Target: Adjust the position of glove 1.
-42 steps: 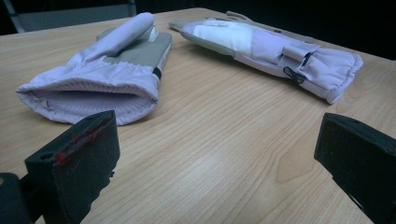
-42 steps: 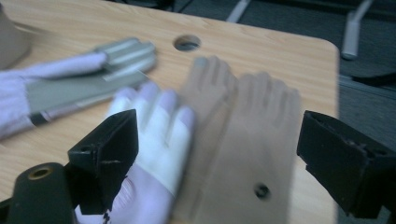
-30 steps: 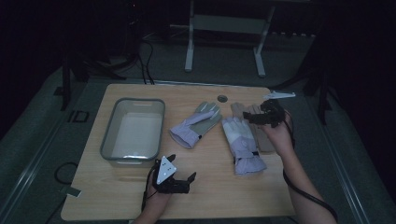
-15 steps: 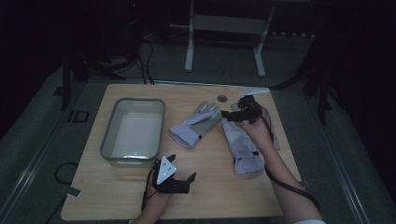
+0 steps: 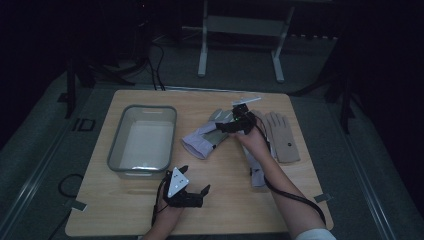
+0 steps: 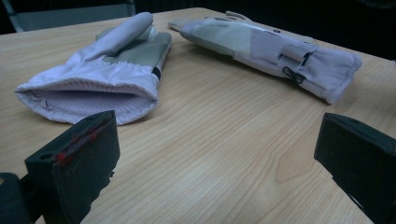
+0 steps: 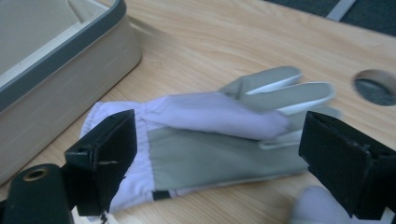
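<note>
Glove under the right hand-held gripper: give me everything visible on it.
The glove is a pale lilac fabric work glove with grey panels and a gathered, ribbed cuff whose opening gapes toward the front of the table. It lies flat on the wooden table, cuff toward the grey bin, fingers pointing away from it, thumb folded across the palm. The right hand-held gripper hovers over it with jaws open on either side, not yet closed on the fabric. A second, matching glove lies close beside it.

Black two-jaw left gripper (image 5: 192, 190) (grey three-cornered plate on top), black right gripper (image 5: 226, 127), trailing black cable
</note>
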The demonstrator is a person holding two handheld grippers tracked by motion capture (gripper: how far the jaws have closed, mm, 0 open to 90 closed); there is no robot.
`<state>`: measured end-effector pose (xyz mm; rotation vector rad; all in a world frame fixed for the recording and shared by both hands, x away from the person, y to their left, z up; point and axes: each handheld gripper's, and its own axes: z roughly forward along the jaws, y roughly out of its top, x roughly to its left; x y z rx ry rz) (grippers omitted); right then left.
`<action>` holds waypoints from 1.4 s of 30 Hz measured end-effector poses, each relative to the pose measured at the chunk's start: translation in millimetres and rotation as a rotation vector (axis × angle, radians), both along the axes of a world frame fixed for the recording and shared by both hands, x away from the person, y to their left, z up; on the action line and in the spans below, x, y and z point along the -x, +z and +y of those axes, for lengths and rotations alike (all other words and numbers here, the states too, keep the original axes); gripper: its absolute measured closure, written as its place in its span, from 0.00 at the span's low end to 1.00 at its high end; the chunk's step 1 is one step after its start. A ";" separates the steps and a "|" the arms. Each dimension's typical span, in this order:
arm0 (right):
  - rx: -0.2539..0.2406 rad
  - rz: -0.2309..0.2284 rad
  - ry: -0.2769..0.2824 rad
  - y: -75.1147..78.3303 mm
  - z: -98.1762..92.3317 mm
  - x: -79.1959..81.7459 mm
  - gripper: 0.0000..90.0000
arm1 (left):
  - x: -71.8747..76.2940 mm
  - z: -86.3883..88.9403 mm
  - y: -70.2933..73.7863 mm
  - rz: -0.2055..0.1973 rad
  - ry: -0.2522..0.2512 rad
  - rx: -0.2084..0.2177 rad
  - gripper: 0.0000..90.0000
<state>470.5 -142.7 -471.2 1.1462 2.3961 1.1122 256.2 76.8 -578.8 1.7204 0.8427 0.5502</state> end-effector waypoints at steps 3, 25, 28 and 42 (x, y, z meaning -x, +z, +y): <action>0.006 0.020 0.012 -9.7 12.8 -2.0 0.13 | -0.1 0.1 0.0 -0.001 -0.002 -0.001 0.00; 0.168 0.086 -0.011 -72.1 64.0 -9.1 0.31 | -0.3 0.4 -0.1 0.004 -0.009 0.007 0.00; 0.193 0.065 -0.003 -76.2 65.1 -6.1 0.36 | -0.1 0.2 -0.1 0.003 -0.009 0.005 0.00; 0.191 0.026 0.030 -64.8 56.6 -3.5 0.94 | -0.8 0.7 -0.1 0.009 -0.007 0.012 0.00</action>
